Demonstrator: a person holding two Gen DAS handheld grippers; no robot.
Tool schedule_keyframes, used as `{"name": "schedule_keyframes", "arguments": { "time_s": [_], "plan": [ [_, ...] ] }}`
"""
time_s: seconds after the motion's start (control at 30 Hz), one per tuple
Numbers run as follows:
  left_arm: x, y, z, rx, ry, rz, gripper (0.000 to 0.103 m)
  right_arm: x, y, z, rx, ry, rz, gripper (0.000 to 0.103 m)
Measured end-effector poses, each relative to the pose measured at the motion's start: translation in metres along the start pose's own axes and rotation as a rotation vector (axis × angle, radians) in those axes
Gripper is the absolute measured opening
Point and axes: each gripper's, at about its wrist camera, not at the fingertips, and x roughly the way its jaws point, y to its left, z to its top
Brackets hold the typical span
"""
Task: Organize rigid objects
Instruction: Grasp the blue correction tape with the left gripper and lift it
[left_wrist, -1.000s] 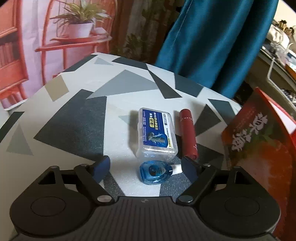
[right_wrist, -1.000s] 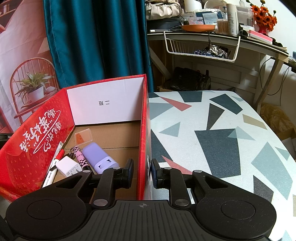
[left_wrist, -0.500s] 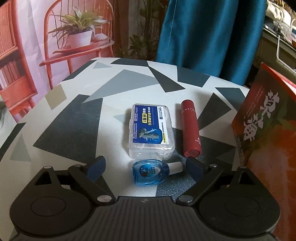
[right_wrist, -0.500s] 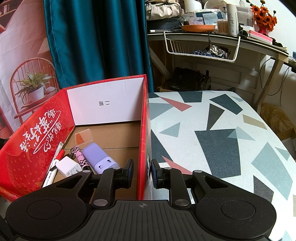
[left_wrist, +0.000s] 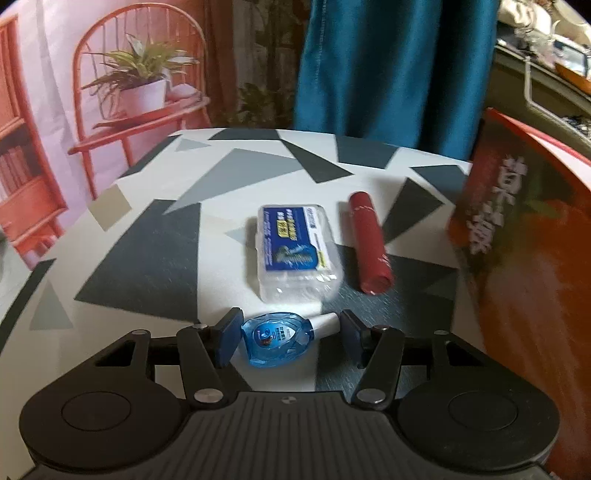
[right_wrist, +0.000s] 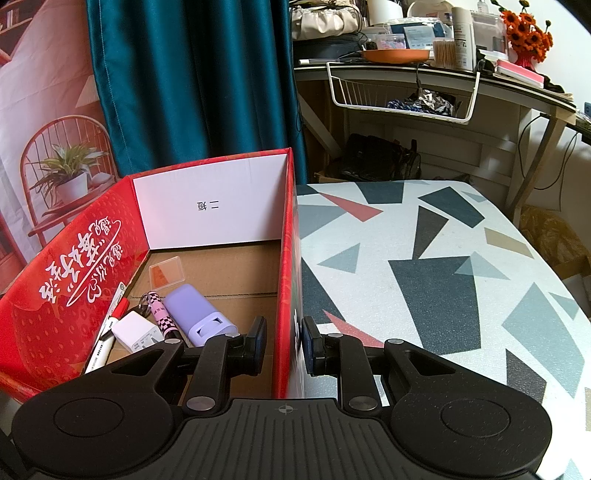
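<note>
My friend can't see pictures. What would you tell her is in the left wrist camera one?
The left gripper has its fingers around a small blue dropper bottle lying on a patterned table. Behind it lie a clear plastic case and a red tube, with a red box on the right.

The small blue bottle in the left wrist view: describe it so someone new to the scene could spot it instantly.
Start at the triangle-patterned table, left of the red cardboard box. Three items lie there; the blue dropper bottle is nearest the camera, on its side between the left gripper fingers. Unlike the clear plastic case and dark red tube beyond it, it is translucent blue with a white cap.
</note>
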Motion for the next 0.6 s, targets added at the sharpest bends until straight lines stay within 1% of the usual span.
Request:
{"name": "schedule_keyframes", "arguments": {
  "time_s": [0.23,0.3,0.37,0.47,0.6],
  "plan": [
    [-0.016,-0.004,-0.015,0.031,-0.008,-0.108,0.059,0.000,0.000,0.000,0.000,0.000,0.000,0.020],
    [-0.023,-0.007,-0.016,0.052,-0.021,-0.138,0.059,0.000,0.000,0.000,0.000,0.000,0.000,0.020],
    [-0.029,-0.009,-0.014,0.059,-0.027,-0.168,0.059,0.000,0.000,0.000,0.000,0.000,0.000,0.020],
    [-0.042,-0.006,-0.005,0.022,-0.042,-0.219,0.059,0.000,0.000,0.000,0.000,0.000,0.000,0.020],
    [-0.065,-0.008,0.010,0.030,-0.100,-0.271,0.059,0.000,0.000,0.000,0.000,0.001,0.000,0.020]
  ]
}}
